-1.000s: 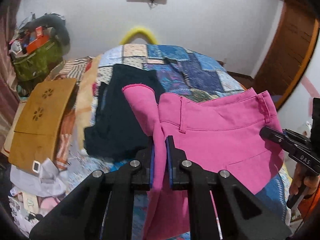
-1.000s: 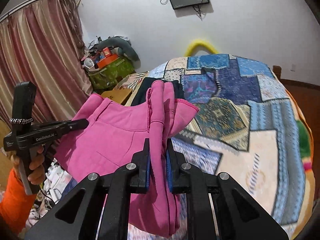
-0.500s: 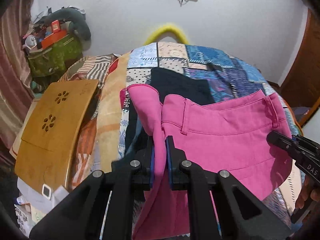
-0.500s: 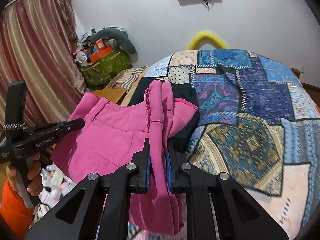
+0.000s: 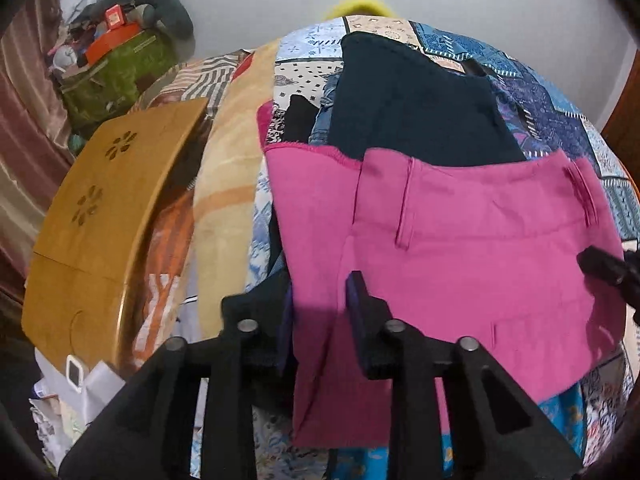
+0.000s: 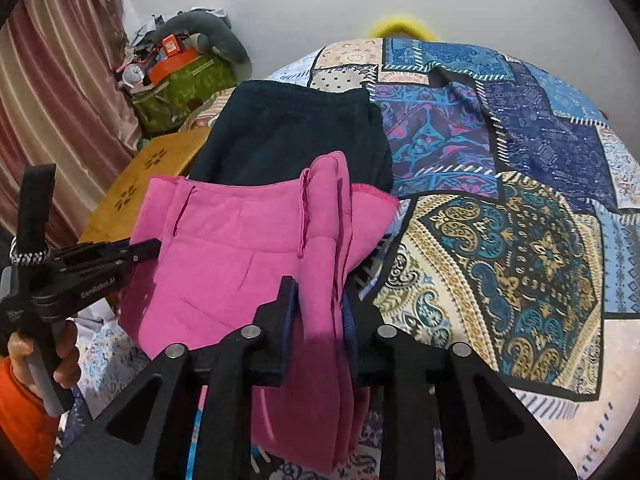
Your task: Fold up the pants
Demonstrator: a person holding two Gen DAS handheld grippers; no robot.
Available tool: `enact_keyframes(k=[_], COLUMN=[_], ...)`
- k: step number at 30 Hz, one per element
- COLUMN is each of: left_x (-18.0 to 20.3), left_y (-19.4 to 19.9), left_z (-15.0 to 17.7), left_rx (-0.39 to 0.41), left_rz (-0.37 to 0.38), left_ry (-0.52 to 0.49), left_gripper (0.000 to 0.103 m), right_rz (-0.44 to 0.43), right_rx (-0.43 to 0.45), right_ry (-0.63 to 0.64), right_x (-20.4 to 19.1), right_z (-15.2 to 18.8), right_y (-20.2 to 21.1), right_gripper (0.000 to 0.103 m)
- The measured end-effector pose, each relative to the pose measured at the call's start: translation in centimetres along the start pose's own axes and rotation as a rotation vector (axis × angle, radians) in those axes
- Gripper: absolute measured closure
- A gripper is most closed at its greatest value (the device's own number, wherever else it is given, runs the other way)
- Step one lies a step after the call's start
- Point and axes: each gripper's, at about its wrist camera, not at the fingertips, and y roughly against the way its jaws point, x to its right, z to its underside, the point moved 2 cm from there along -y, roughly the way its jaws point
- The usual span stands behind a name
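Observation:
The folded pink pants [image 5: 460, 240] lie on a dark navy garment [image 5: 412, 108] on the patchwork bed. My left gripper [image 5: 320, 300] has its jaws apart, with the pants' left edge loose between them. In the right wrist view the pink pants [image 6: 240, 248] hang over the dark stack's [image 6: 292, 128] near edge. My right gripper [image 6: 320, 308] is also open, with the pants' right fold between its fingers. The left gripper [image 6: 136, 254] shows at the pants' far side there.
A patchwork quilt [image 6: 500, 184] covers the bed. A wooden lap table [image 5: 104, 216] lies left of the bed. A green bag [image 6: 180, 88] with clutter and a curtain [image 6: 52, 92] stand at the back left. Papers lie on the floor [image 5: 80, 384].
Both grippers moved forward and down over the dark stack, then opened. The pink pants went from pinched and held up to resting on the stack.

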Motion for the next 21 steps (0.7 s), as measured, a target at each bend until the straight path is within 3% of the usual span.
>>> enact_keyframes(k=[7, 14, 21], left_x=[-0.4, 0.5, 2.2], left_y=[5.4, 17.2, 30.2], left_z=[0.9, 1.8, 6.3], left_rx=[0.036, 0.211, 0.421], left_rz=[0.025, 0.088, 0.160], left_ry=[-0.002, -0.013, -0.032], left_gripper=[0.067, 0.066, 0.061], right_rz=[-0.003, -0.029, -0.093], right_rx=[0.047, 0.213, 0.419], right_ry=[0.027, 0.114, 0.171], right_x=[-0.9, -4.9, -9.3], right_z=[0.3, 0.7, 3.3], right_y=[4.1, 13.1, 24.2], right_gripper=[0.071, 0.071, 0.071])
